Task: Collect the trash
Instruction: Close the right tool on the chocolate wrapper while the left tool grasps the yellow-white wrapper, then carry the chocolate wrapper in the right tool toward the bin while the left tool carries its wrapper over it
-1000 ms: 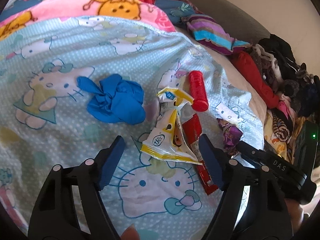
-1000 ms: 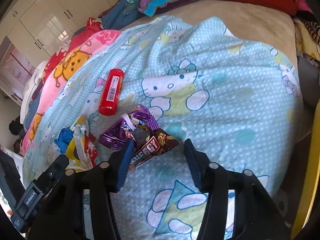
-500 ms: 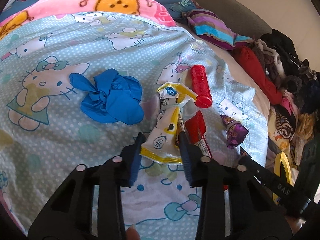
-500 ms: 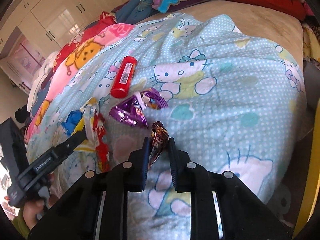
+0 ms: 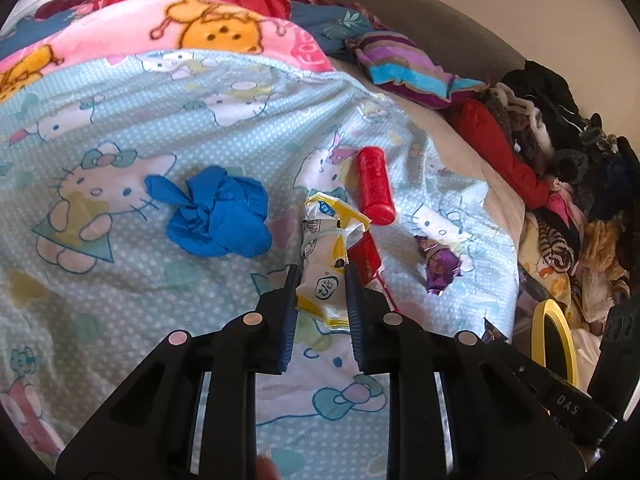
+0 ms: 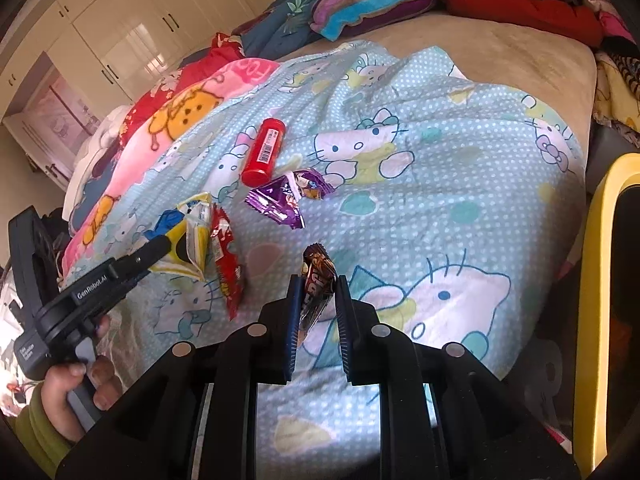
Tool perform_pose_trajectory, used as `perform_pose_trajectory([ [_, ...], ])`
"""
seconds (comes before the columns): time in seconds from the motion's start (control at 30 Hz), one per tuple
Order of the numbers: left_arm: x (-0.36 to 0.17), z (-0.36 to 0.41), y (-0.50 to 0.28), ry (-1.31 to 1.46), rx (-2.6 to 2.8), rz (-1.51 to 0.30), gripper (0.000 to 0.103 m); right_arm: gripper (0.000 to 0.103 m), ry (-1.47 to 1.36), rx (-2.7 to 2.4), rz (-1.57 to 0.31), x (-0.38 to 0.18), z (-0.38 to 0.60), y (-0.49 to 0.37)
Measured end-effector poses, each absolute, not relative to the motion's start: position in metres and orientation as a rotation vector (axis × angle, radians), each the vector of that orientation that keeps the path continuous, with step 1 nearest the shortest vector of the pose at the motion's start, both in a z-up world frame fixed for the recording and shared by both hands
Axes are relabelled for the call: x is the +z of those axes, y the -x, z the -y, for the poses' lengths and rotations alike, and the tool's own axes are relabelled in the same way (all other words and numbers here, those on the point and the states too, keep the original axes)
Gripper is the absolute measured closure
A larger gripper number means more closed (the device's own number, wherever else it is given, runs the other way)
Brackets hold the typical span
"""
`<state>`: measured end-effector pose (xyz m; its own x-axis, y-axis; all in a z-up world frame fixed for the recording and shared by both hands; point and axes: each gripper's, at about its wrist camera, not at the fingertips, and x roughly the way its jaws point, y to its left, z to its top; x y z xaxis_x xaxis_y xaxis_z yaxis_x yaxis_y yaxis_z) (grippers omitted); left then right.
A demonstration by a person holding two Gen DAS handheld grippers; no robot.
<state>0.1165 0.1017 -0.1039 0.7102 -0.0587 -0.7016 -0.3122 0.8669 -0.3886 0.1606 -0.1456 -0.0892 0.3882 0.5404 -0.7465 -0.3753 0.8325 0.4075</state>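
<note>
On the Hello Kitty blanket (image 5: 120,280), the jaws of my left gripper (image 5: 322,276) are closing, and its pads press on the lower end of a yellow and white wrapper (image 5: 324,240). A red wrapper (image 5: 366,256) lies against the wrapper's right side. In the right wrist view my right gripper (image 6: 319,282) is shut on a brown chocolate wrapper (image 6: 318,264), which sticks up between the pads. A purple wrapper (image 6: 284,200), a red tube (image 6: 264,152) and a crumpled blue glove (image 5: 218,212) lie loose on the blanket.
A yellow bin rim (image 6: 600,280) stands at the bed's right edge. Piled clothes (image 5: 560,184) and a striped pillow (image 5: 404,68) crowd the far side. A pink cartoon blanket (image 5: 180,36) lies behind. A hand (image 6: 76,396) holds the left gripper's handle.
Both grippers went from wide open to shut, the left on the yellow and white wrapper, the right on the brown wrapper. The right one has drawn back from the purple wrapper.
</note>
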Motion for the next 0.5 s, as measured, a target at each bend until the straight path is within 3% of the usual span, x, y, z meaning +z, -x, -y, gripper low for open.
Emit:
perform_pose_trajectory([
  [0.5, -0.045, -0.077, -0.112, 0.458, 0.073, -0.649, 0.088, 0.086, -0.229, 0.609, -0.95, -0.059, 0.164, -0.145],
])
